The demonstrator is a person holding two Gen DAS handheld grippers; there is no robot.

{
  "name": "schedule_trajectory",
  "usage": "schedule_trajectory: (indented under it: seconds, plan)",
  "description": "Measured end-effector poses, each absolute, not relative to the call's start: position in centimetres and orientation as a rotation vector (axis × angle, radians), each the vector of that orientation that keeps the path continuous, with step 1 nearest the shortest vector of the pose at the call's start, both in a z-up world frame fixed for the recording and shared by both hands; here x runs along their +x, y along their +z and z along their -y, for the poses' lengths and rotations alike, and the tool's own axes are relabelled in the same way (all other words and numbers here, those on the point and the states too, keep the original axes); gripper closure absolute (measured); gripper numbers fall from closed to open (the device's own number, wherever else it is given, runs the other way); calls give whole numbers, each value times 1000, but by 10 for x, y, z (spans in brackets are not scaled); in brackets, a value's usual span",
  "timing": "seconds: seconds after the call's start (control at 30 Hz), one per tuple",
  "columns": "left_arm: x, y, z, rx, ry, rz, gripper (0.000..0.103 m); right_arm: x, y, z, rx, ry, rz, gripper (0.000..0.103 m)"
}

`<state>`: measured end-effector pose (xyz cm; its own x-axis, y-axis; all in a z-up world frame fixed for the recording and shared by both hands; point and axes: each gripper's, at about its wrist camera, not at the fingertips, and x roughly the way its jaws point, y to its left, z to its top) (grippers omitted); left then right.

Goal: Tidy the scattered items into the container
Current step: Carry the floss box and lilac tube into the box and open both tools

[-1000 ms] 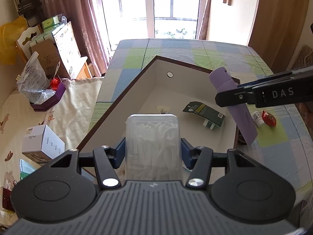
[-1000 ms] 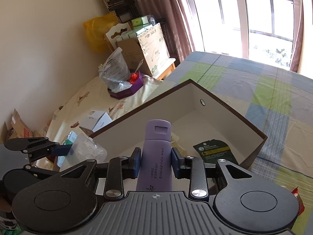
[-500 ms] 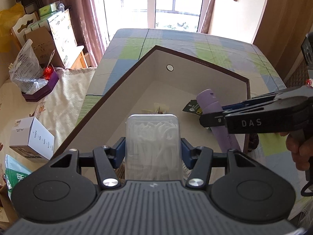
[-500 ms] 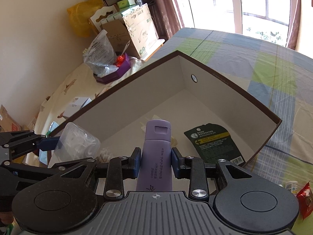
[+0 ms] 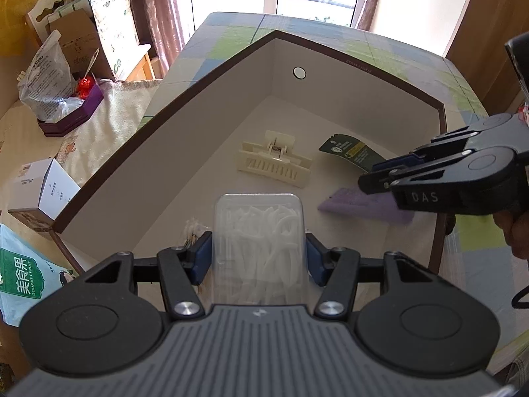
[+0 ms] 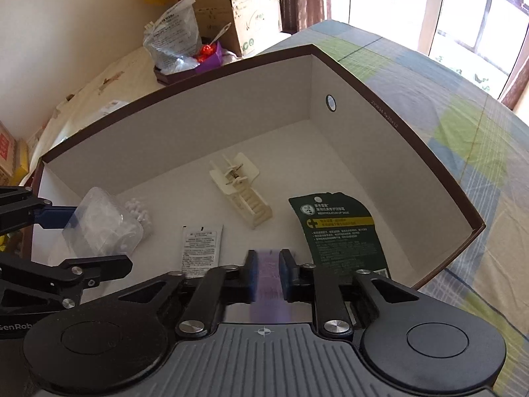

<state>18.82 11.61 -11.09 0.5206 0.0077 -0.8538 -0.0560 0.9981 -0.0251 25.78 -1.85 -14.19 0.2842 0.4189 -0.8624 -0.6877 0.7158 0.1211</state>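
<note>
Brown-rimmed box (image 5: pixel 357 55), open floor between cream clip (image 5: pixel 276 162) and walls.

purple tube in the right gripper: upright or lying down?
Lying down. The purple tube lies nearly flat, low over the floor of the brown-rimmed white box; the right gripper is shut on it. Floor contact: cannot tell.

White letters "DAS" stand on the right gripper (image 5: pixel 373 178), "GOURMET FRUIT" under Chinese characters on a green and blue packet (image 5: pixel 23 278), "GenRob" cut off at the edge on the left gripper (image 6: pixel 99 241), and "40" on a cardboard carton (image 6: pixel 254 6).
</note>
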Motion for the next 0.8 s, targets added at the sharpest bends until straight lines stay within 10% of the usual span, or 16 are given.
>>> schedule_trajectory:
  seconds: [0.27, 0.33, 0.7, 0.8]
  plan:
    - [187, -114, -114, -53, 35, -1036, 50, 255, -133, 23, -288, 765, -1040, 76]
    - [187, -115, -113, -53, 33, -1040, 50, 253, -131, 23, -289, 768, -1034, 37]
    - [187, -118, -109, -78, 78, -1156, 49, 250, -127, 31, -298, 754, -1003, 36]
    - [185, -114, -107, -80, 85, -1168, 34, 251, -125, 34, -291, 748, -1000, 36]
